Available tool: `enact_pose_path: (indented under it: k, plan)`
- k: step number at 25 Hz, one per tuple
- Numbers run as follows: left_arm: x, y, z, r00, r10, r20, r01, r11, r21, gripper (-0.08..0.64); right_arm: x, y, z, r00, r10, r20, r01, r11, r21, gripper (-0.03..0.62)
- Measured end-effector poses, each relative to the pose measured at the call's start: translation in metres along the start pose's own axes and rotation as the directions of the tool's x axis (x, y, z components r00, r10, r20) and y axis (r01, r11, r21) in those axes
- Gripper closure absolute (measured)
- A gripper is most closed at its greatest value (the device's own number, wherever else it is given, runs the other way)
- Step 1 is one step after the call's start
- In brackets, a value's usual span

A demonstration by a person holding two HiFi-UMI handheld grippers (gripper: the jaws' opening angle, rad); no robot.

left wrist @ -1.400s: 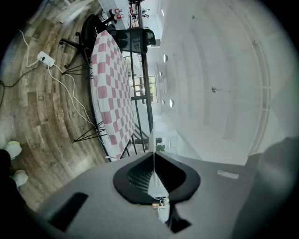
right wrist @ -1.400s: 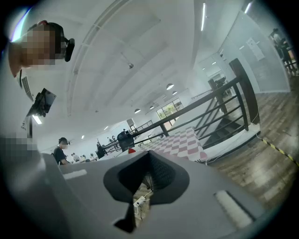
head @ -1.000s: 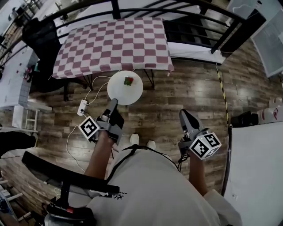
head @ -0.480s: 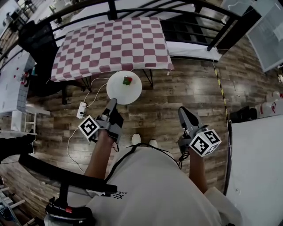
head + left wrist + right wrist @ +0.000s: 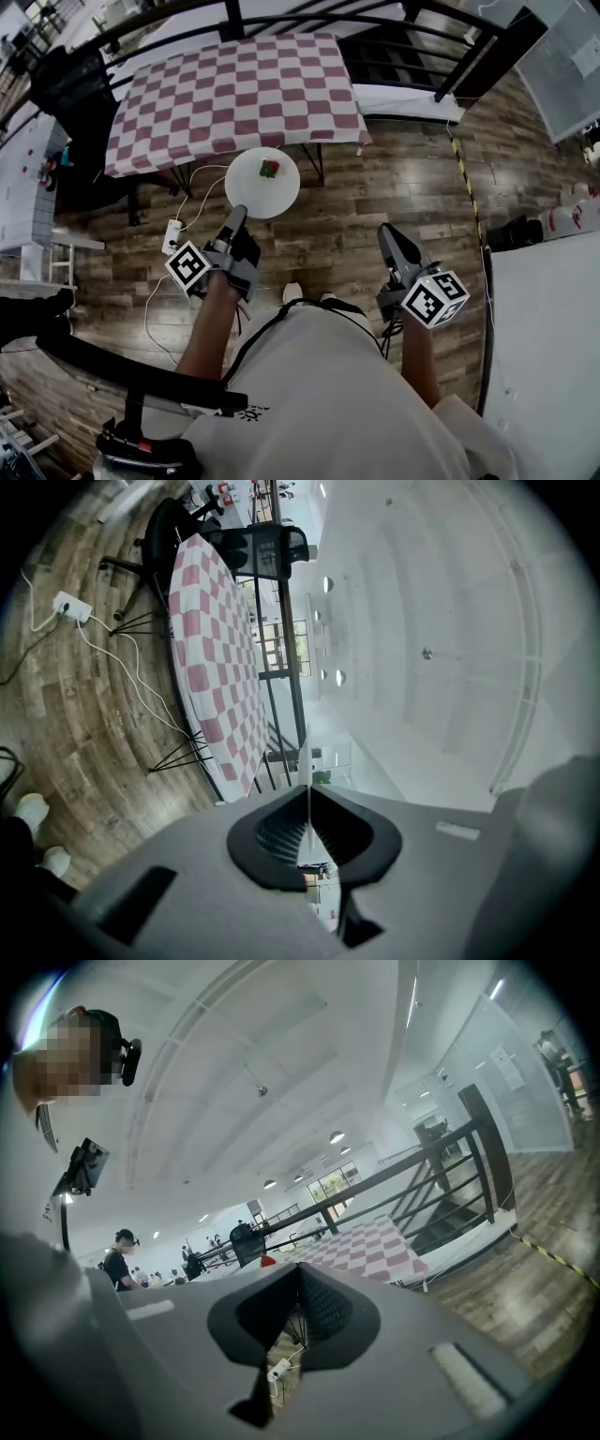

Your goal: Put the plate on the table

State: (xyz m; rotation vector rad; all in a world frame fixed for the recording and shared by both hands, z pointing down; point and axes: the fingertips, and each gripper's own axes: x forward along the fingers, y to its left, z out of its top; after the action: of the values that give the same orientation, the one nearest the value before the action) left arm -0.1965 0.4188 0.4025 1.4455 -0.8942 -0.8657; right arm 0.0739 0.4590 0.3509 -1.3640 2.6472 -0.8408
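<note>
**Plate held in the air, just short of the checked table, not yet set down.**

Nearest, the right gripper [image 5: 387, 238] is carried low at the person's side, its jaws together with nothing between them. The left gripper [image 5: 236, 216] is clamped on the near rim of the white plate [image 5: 258, 187], whose thin edge is seen pinched between the jaws in the left gripper view. A small red and green item [image 5: 270, 169] lies on the plate toward its far side. The plate is held above the wooden floor [image 5: 375, 197], close to the near edge of the table [image 5: 234, 89]. For this step the plate is best kept level so the item is not tipped off, carried forward until fully over the cloth, lowered flat, and released only once the table bears it.
</note>
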Motion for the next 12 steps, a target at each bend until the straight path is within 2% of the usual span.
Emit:
enact_pose_path:
  k: [12]
  plan:
    - [-0.013,0.011,0.03,1.0,-0.004,-0.005,0.003,1.0,-0.018,0.543,0.021,0.026,-0.009,0.999,-0.02,-0.027,0.02,1.0,-0.016,0.584]
